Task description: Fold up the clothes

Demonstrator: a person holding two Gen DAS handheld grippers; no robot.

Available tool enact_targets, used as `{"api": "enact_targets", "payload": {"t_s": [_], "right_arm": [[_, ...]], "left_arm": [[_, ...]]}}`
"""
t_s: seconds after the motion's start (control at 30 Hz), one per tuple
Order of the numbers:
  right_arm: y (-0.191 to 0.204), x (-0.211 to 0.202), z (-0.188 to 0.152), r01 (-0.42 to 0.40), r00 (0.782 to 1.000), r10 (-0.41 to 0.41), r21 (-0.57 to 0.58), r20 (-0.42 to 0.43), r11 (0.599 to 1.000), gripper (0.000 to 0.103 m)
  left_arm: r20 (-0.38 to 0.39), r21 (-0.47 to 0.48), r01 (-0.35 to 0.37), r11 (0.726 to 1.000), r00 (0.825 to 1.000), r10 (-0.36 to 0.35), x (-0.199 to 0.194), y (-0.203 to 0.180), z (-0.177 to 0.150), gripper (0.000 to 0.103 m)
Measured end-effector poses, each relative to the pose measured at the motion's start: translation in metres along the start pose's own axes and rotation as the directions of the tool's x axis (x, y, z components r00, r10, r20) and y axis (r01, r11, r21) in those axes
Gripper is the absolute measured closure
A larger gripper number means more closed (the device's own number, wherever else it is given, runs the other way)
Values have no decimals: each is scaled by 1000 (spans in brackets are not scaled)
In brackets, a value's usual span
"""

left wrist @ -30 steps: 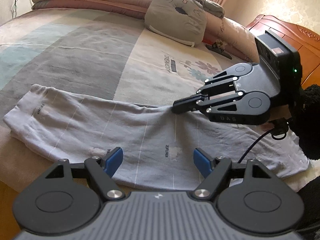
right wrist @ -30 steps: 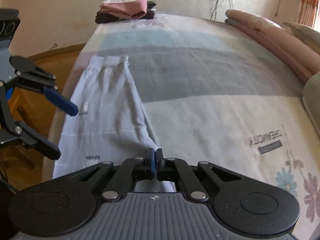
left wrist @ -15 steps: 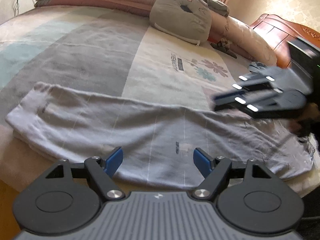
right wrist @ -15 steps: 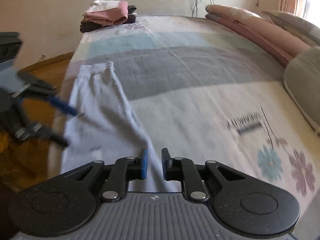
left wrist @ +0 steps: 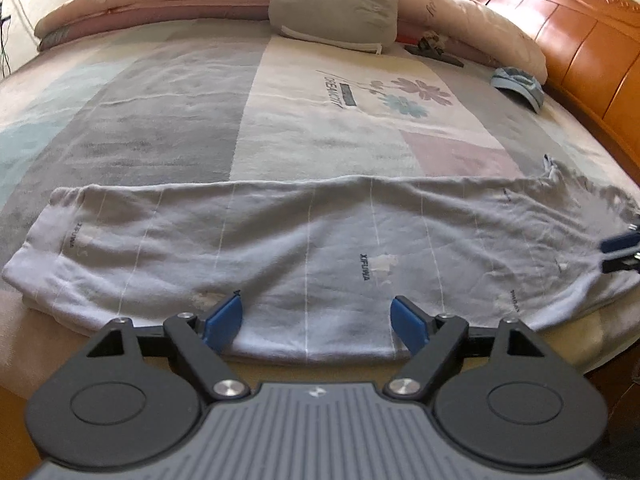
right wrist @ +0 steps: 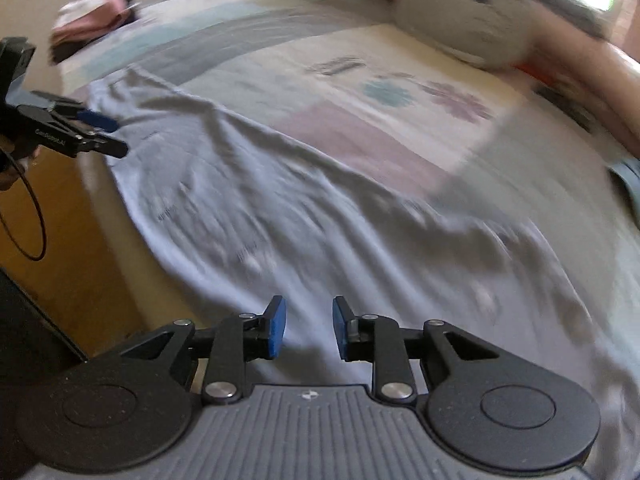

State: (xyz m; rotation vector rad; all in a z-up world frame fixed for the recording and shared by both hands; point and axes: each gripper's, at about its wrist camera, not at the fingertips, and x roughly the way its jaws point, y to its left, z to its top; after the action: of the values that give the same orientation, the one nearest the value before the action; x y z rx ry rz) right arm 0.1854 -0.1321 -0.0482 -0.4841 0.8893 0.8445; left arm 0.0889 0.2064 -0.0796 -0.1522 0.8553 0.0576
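The left gripper [left wrist: 316, 316] tilts down over the near edge of the bed [left wrist: 168, 120], its blue pads [left wrist: 222, 318] spread wide and still opening a little. Nothing lies between them: they hover above the near hem of the trousers [left wrist: 304, 248] without pinching the cloth.

The right gripper [right wrist: 308, 328] also slants down, over the other end of the same trousers [right wrist: 280, 216]. Its jaws stand a modest way apart and are opening. The pads [right wrist: 276, 326] frame pale cloth below them but do not press on it, so it has let go. The right wrist view is smeared by motion. In the left wrist view only the tips of the right gripper [left wrist: 620, 254] show at the right edge, just over the frayed waist end of the trousers.

The trousers lie flat and stretched lengthwise along the near edge of the bed, folded leg on leg, cuffs to the left gripper's left, waist to its right. The left gripper [right wrist: 96, 134] shows in the right wrist view near the far cuff end, beside the bed's edge.

A grey pillow [left wrist: 332, 4] sits at the far side of the bed.
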Motion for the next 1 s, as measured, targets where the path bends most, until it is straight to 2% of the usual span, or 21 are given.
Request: {"api": "enact_targets", "payload": {"t_s": [0.13, 0.3, 0.33, 0.37, 0.43, 0.53, 0.6, 0.7, 0.73, 0.77, 0.83, 0.9, 0.93, 1.0], "right_arm": [[7, -16, -38, 52, 997, -54, 27, 62, 998, 74], [17, -6, -60, 82, 992, -72, -96, 99, 992, 74], [19, -5, -64, 88, 991, -76, -121, 106, 989, 76], [19, -4, -68, 84, 990, -67, -136, 125, 987, 86], [18, -7, -74, 76, 989, -56, -147, 133, 986, 98], [18, -15, -85, 91, 989, -72, -145, 129, 985, 100], [17, -22, -88, 99, 987, -84, -110, 140, 989, 100], [17, -30, -81, 104, 972, -91, -49, 215, 993, 90], [18, -31, -76, 103, 964, -94, -22, 249, 994, 81], [18, -27, -70, 114, 958, -109, -2, 265, 994, 75], [18, -15, -59, 138, 947, -144, 40, 287, 990, 69], [16, 0, -56, 128, 952, -145, 78, 269, 989, 68], [15, 7, -54, 123, 955, -144, 96, 260, 988, 65], [14, 7, -72, 122, 952, -148, 111, 266, 986, 55]], "left_arm": [[41, 13, 7, 1000, 999, -7, -8, -9, 1, 22], [131, 104, 117, 988, 983, -131, -12, -43, 0, 21], [143, 119, 132, 984, 978, -149, -9, -50, -1, 21], [152, 133, 141, 981, 975, -161, -5, -57, -3, 21], [155, 158, 124, 980, 977, -148, 5, -70, -8, 21], [140, 166, 84, 983, 984, -108, 17, -77, -16, 21], [157, 189, 65, 980, 983, -96, 15, -80, -19, 21], [190, 171, 98, 980, 973, -131, 7, -84, -14, 21], [198, 173, 107, 979, 970, -141, 6, -87, -13, 21], [204, 179, 107, 978, 968, -143, 7, -92, -12, 21], [195, 191, 108, 976, 970, -146, 11, -101, -13, 20], [162, 182, 88, 979, 980, -118, 18, -102, -19, 20], [169, 197, 72, 978, 980, -107, 17, -101, -25, 20], [171, 231, 57, 971, 980, -99, 11, -98, -35, 19]]}}
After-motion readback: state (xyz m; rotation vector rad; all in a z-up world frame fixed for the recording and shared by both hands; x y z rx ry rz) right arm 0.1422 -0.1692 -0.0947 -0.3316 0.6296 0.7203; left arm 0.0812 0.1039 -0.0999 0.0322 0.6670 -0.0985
